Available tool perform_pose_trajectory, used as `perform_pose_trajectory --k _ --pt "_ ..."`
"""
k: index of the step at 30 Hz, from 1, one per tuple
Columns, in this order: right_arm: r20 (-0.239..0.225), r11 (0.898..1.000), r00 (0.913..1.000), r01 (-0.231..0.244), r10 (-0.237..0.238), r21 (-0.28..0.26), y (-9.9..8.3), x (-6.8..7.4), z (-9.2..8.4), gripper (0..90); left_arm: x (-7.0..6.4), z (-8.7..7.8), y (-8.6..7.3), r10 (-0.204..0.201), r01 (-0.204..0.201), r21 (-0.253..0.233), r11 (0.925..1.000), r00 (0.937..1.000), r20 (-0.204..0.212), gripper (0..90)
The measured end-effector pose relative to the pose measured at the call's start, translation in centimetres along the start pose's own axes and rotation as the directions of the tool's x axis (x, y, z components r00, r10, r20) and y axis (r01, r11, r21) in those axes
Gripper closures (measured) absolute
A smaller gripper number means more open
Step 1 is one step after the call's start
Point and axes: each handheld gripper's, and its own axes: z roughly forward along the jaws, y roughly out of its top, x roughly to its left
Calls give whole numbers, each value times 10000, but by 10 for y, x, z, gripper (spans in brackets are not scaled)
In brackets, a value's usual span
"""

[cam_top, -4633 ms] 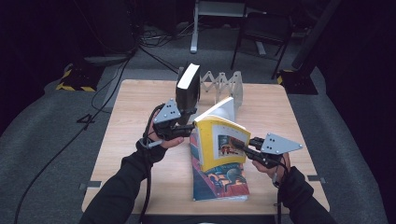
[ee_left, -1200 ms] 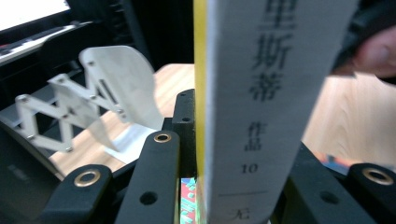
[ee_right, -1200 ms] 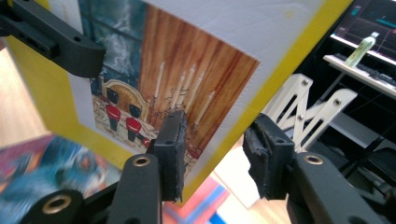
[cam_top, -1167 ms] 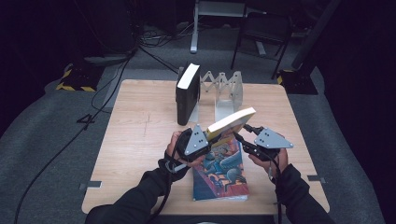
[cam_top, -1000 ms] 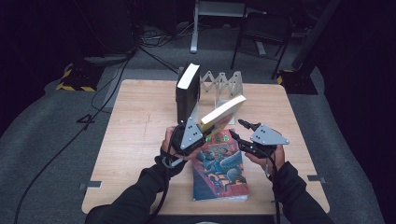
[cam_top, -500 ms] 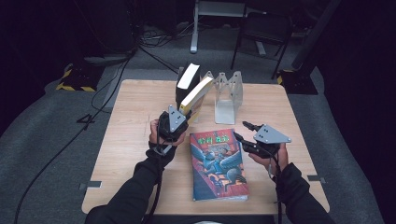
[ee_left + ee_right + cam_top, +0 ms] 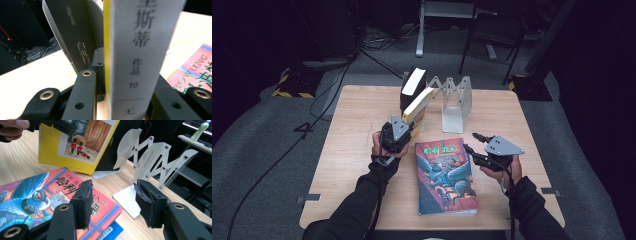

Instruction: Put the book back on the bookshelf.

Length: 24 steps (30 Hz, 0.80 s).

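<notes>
Tabletop: left tool (image 7: 408, 126) clamps yellow book (image 7: 140, 50), hiding its pads; right tool (image 7: 112, 202) gapes empty.

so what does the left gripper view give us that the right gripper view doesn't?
Left gripper view alone: the grey spine of the yellow book, with printed characters, clamped between the left gripper jaws, and lettering on the black book behind it.

Right gripper view alone: the yellow book's illustrated cover, the white folding book rack, and the right gripper with its jaws apart and nothing between them.

Both: the wooden table and the red-covered book lying flat on it.
</notes>
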Motion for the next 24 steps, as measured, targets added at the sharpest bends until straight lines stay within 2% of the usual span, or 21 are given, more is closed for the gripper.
perform_pose_trajectory --k 2,4,5,9,13,15,17,20,22,23,24 --pt "56 10000 10000 -1 1 29 -3 -1 -4 479 0 0 -1 -270 270 -73 9996 9995 -132 751" --pt "69 10000 10000 -22 22 31 -4 -2 -5 479 1 1 -1 -321 320 -93 9994 9994 -159 751" --pt "83 10000 10000 7 -8 65 -6 -2 -7 477 1 1 -1 -420 416 -131 9990 9987 -301 751" --pt "184 9997 9998 -28 24 252 -12 -5 -11 474 4 4 -2 -951 940 -415 9947 9952 -238 751" --pt "314 9995 9994 -126 117 278 -16 -10 -16 476 2 5 4 -792 762 -633 9951 9958 -452 751" --pt "309 9994 9994 -188 179 282 -17 -11 -17 476 2 8 6 -955 916 -694 9934 9939 -550 751" --pt "319 9992 9993 -215 204 343 -18 -12 -17 476 -1 12 6 -927 880 -655 9940 9930 -728 750" --pt "312 9991 9994 -176 164 380 -19 -11 -17 476 -3 18 6 -1065 1012 -614 9930 9902 -900 750" --pt "311 9992 9995 -101 89 375 -18 -10 -16 475 -7 26 3 -1247 1179 -578 9913 9831 -1343 750" --pt "302 9992 9995 -82 71 385 -18 -9 -16 476 -7 26 3 -1247 1179 -578 9913 9831 -1343 750" --pt "302 9992 9995 -82 71 385 -18 -9 -16 476 -8 28 3 -1373 1305 -545 9899 9791 -1502 750"
